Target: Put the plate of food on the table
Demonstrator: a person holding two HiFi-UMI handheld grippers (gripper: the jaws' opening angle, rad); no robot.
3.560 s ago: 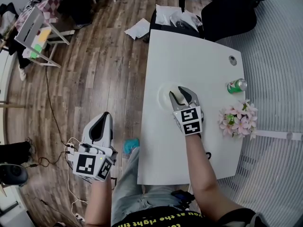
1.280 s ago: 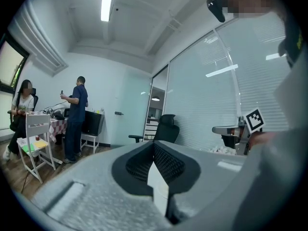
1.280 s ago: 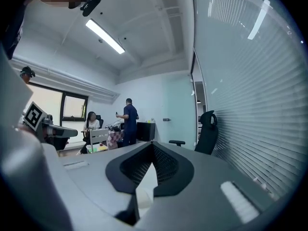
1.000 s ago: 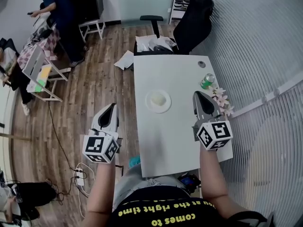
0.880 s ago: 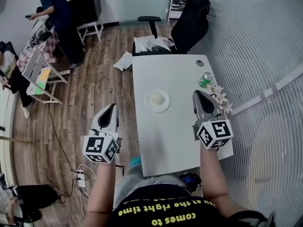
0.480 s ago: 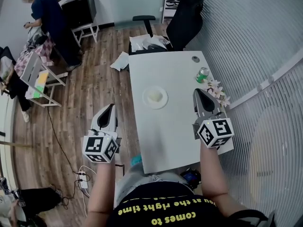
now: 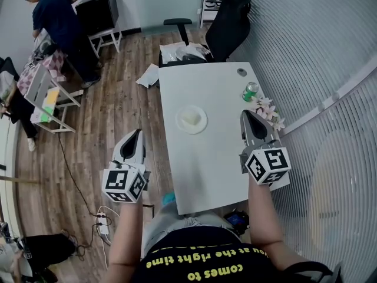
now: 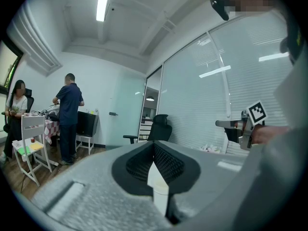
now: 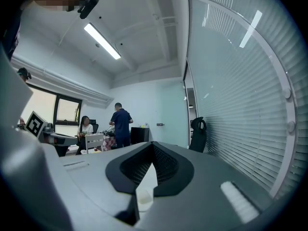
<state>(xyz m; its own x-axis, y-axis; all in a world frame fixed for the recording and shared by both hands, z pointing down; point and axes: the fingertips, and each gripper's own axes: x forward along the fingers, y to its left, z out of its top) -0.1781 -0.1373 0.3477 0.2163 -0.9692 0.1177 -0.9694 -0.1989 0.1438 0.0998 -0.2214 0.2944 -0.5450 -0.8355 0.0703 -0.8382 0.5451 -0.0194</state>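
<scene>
**Operator:** Report the state of the left claw [image 7: 135, 134].

**Technician:** Jaws closed, pad against pad, as shown in the left gripper view. In the head view the unit is held over the wooden floor [image 7: 118, 99], to the left of the desk [image 7: 218, 164] and clear of its edge.

**Operator:** State of the right claw [image 7: 247, 115]?

**Technician:** Jaws closed, pad against pad, and gripping no object. The unit is held above the right-hand part of the desk, with its tips just beside the bunch of pink flowers [image 7: 268, 112].

**Operator:** Location of the plate [image 7: 191, 119]?

**Technician:** It rests flat on the desk, towards the left side at about mid-length. A pale portion of food [image 7: 191, 117] sits at its centre. Neither claw touches the plate. It lies well apart from both and farther from the person than either one.

**Operator:** Other items on the desk?

**Technician:** A green can [image 7: 250, 91] lies on its side near the right edge, just beyond the flowers. A small round disc [image 7: 241, 72] sits near the far right corner.

**Operator:** Surroundings?

**Technician:** A black office chair [image 7: 230, 16] stands at the far end of the desk, with white papers [image 7: 185, 52] beside it. At the far left of the room, a standing person [image 7: 59, 22] in dark clothing faces away, next to a black cabinet [image 7: 97, 13].
</scene>
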